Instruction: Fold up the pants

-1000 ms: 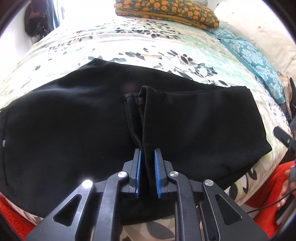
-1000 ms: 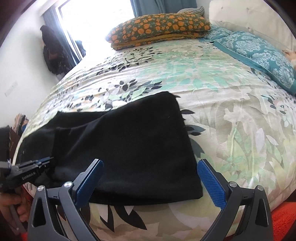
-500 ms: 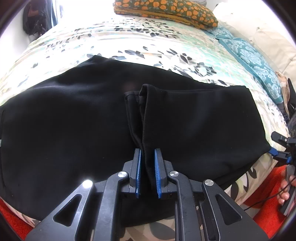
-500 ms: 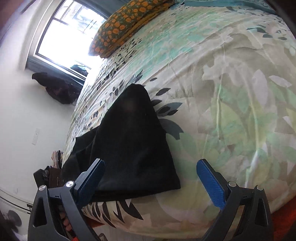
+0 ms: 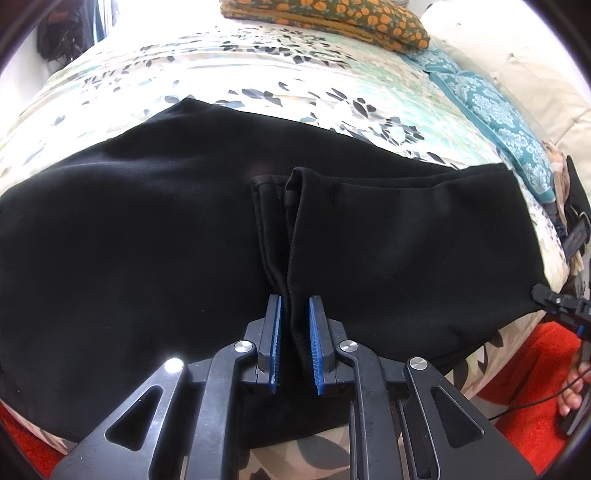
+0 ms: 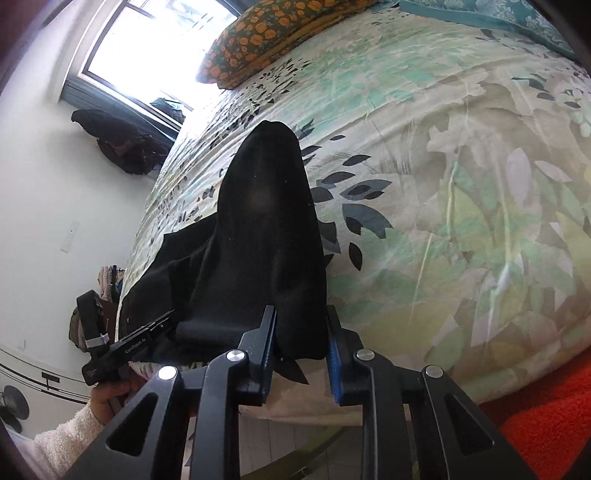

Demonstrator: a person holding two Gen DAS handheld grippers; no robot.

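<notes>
Black pants lie across the floral bed, one end folded over so its hem lies mid-garment. My left gripper is shut on the folded hem edge at the near side. My right gripper is shut on the near corner of the folded pants at the bed's edge. The right gripper also shows at the right edge of the left wrist view. The left gripper shows at the lower left of the right wrist view.
The floral bedspread covers the bed. An orange-patterned pillow and a teal pillow lie at the far end. An orange rug lies on the floor below. A window and a dark hanging bag are on the far wall.
My right gripper has rolled, moved in to the pants' corner and shut on it from wide open. My left gripper has stayed shut on the hem.
</notes>
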